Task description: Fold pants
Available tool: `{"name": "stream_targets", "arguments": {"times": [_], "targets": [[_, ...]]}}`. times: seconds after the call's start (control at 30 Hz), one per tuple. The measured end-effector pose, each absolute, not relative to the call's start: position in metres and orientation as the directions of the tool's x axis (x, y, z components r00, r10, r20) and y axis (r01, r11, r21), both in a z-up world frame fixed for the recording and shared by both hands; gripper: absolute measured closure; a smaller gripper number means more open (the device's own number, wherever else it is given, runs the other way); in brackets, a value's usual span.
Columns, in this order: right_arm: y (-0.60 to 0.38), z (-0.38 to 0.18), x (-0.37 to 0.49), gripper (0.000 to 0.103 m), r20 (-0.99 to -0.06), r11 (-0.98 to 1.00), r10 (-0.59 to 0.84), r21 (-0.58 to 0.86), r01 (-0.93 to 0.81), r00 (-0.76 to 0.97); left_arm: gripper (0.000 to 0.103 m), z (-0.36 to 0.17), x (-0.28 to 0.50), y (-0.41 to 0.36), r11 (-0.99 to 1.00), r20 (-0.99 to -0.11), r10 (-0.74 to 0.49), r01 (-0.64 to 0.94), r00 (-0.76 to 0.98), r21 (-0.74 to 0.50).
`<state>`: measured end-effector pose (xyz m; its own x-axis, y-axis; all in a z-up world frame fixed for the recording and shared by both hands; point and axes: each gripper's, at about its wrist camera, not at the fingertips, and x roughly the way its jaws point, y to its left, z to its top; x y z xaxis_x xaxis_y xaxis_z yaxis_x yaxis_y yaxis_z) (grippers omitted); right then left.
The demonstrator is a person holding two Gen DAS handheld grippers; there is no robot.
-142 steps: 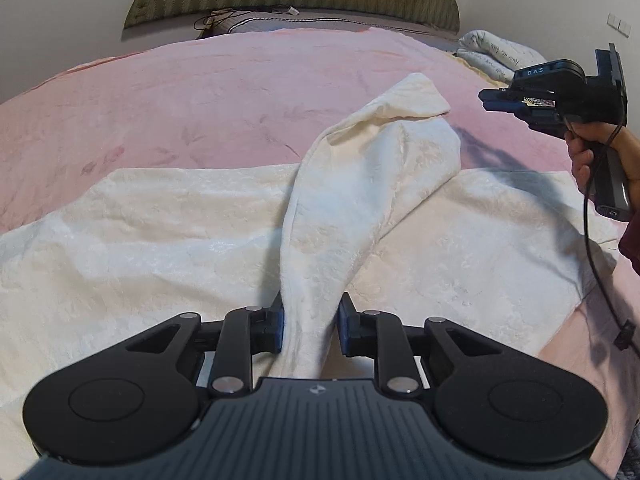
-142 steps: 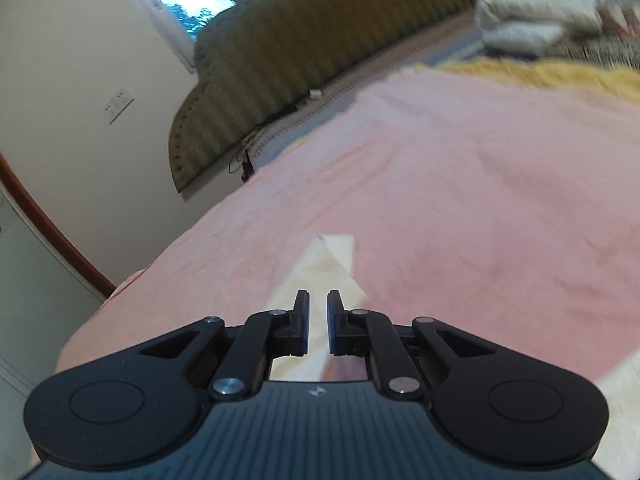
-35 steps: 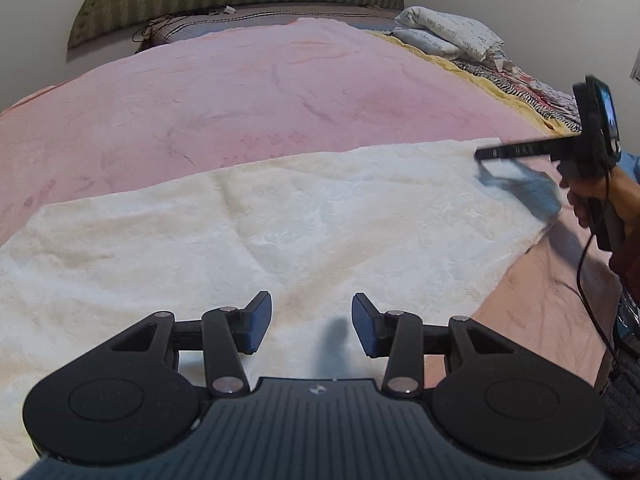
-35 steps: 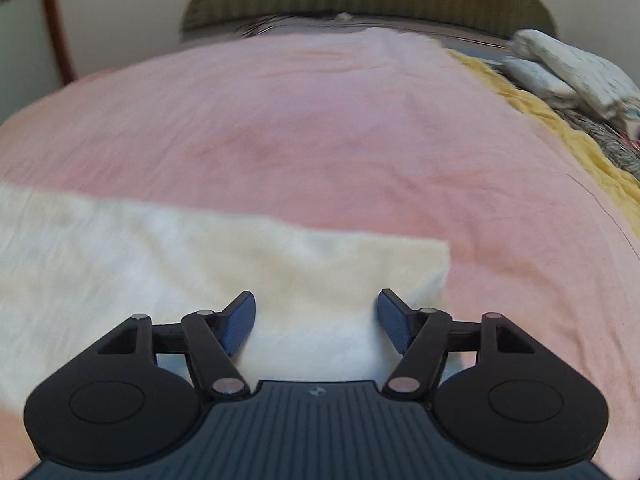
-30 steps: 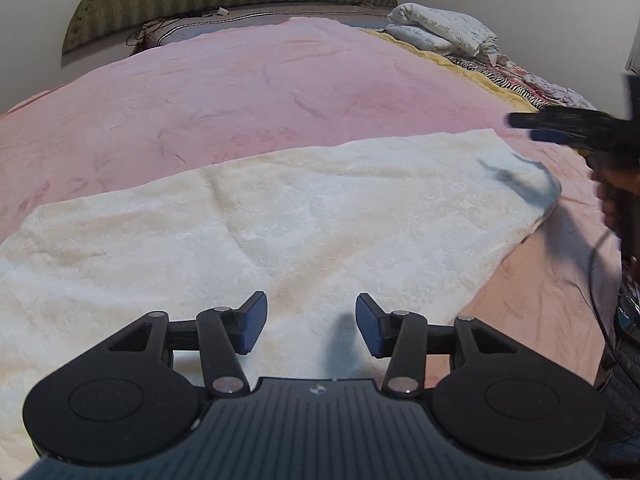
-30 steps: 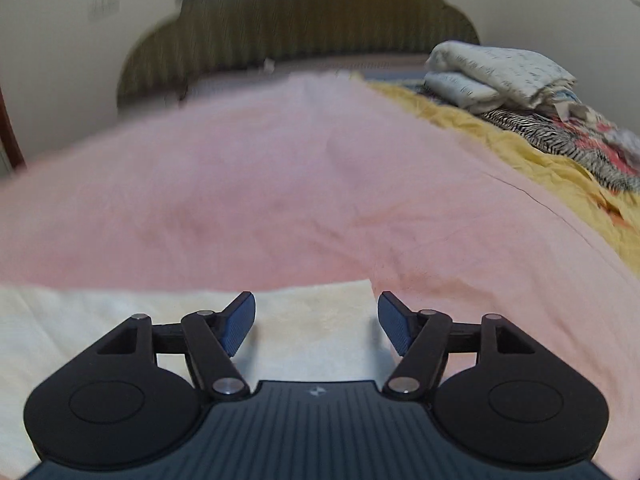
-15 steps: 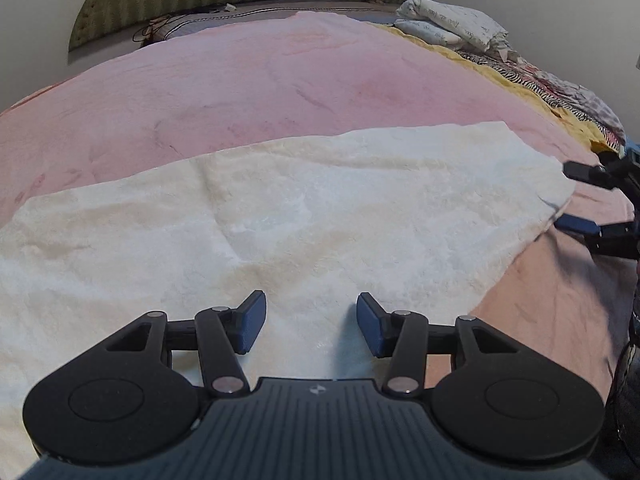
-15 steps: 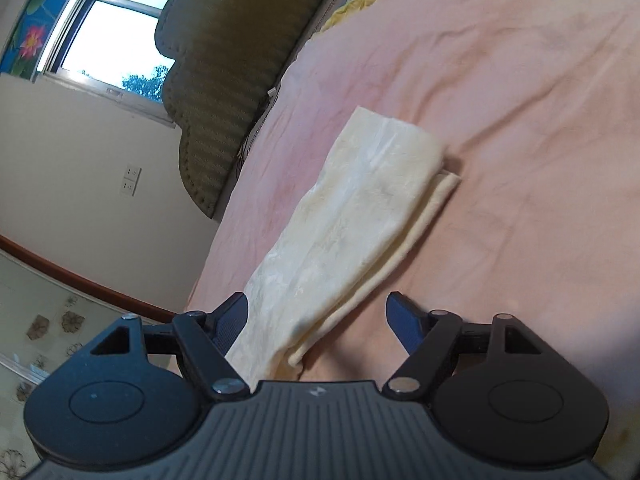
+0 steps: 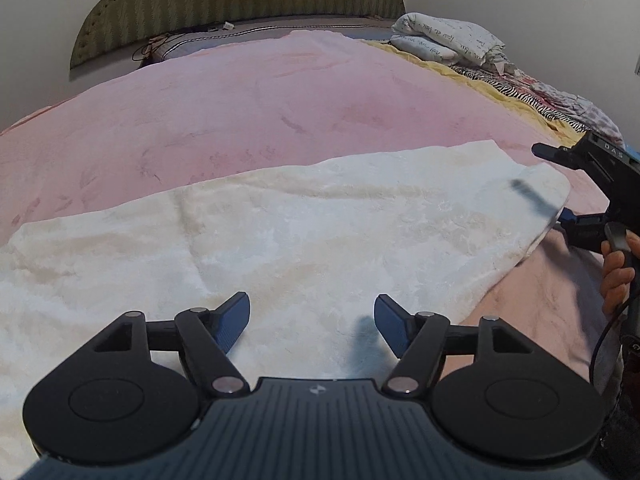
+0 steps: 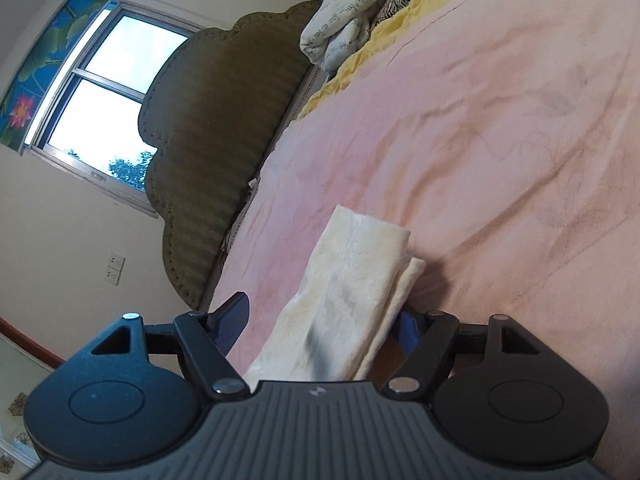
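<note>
Cream-white pants lie flat, folded lengthwise, across the pink bed. My left gripper is open and empty, hovering low over the near edge of the pants. My right gripper is at the pants' right end, turned on its side, jaws wide open with the cloth edge between them. In the right wrist view the right gripper is open and the layered end of the pants runs between its fingers; whether the pads touch the cloth I cannot tell.
The pink bedspread covers the bed. A green padded headboard is at the far end. Folded printed bedding and a yellow blanket lie along the far right side. A window is beside the headboard.
The folded-over leg was laid flat and my left gripper let go and opened. My right gripper opened, swung to the pants' right end and rolled sideways, moving in so the edge sits between its jaws.
</note>
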<state>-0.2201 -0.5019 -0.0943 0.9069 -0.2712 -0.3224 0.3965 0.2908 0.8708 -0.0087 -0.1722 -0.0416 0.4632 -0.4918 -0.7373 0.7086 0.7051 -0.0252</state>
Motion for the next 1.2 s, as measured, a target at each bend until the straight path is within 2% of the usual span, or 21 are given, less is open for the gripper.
{"name": "stream_targets", "arguments": {"times": [0.07,0.13,0.23,0.4,0.47,0.6,0.77,0.9,1.0,1.2], "targets": [[-0.503,-0.091,-0.212,0.032,-0.334,0.324,-0.275,0.850,0.414,0.901,0.031,-0.043,-0.006,-0.171,0.708,-0.745,-0.487,0.705,0.456,-0.032],[-0.504,-0.093,-0.209,0.060,-0.362,0.354,-0.269,0.824,0.441,0.892,0.031,-0.044,-0.004,-0.168,0.715,-0.750,-0.484,0.698,0.450,-0.043],[-0.510,-0.104,-0.215,0.072,-0.331,0.281,-0.245,0.875,0.393,0.911,0.030,-0.045,0.001,-0.162,0.734,-0.748,-0.475,0.678,0.463,-0.047],[-0.503,-0.091,-0.211,0.076,-0.369,0.396,-0.275,0.798,0.455,0.888,0.030,-0.046,0.013,-0.152,0.778,-0.756,-0.461,0.621,0.464,-0.093],[-0.495,-0.077,-0.205,0.077,-0.378,0.490,-0.301,0.726,0.482,0.875,0.030,-0.046,0.016,-0.148,0.789,-0.757,-0.462,0.604,0.463,-0.112],[-0.465,-0.042,-0.184,0.078,-0.380,0.711,-0.382,0.461,0.531,0.842,0.030,-0.045,0.021,-0.143,0.810,-0.754,-0.444,0.576,0.484,-0.108],[-0.426,-0.022,-0.158,0.081,-0.368,0.830,-0.471,0.125,0.544,0.802,0.030,-0.042,0.028,-0.136,0.816,-0.749,-0.477,0.549,0.459,-0.183],[-0.401,-0.013,-0.146,0.082,-0.337,0.858,-0.486,-0.005,0.514,0.807,0.029,-0.042,0.031,-0.130,0.833,-0.747,-0.471,0.516,0.469,-0.200],[-0.407,-0.005,-0.140,0.082,-0.325,0.859,-0.462,0.068,0.507,0.825,0.029,-0.041,0.034,-0.125,0.844,-0.750,-0.463,0.494,0.473,-0.210],[-0.464,-0.004,-0.159,0.082,-0.319,0.752,-0.339,0.474,0.459,0.885,0.029,-0.031,0.046,-0.130,0.814,-0.735,-0.538,0.481,0.413,-0.326]]}}
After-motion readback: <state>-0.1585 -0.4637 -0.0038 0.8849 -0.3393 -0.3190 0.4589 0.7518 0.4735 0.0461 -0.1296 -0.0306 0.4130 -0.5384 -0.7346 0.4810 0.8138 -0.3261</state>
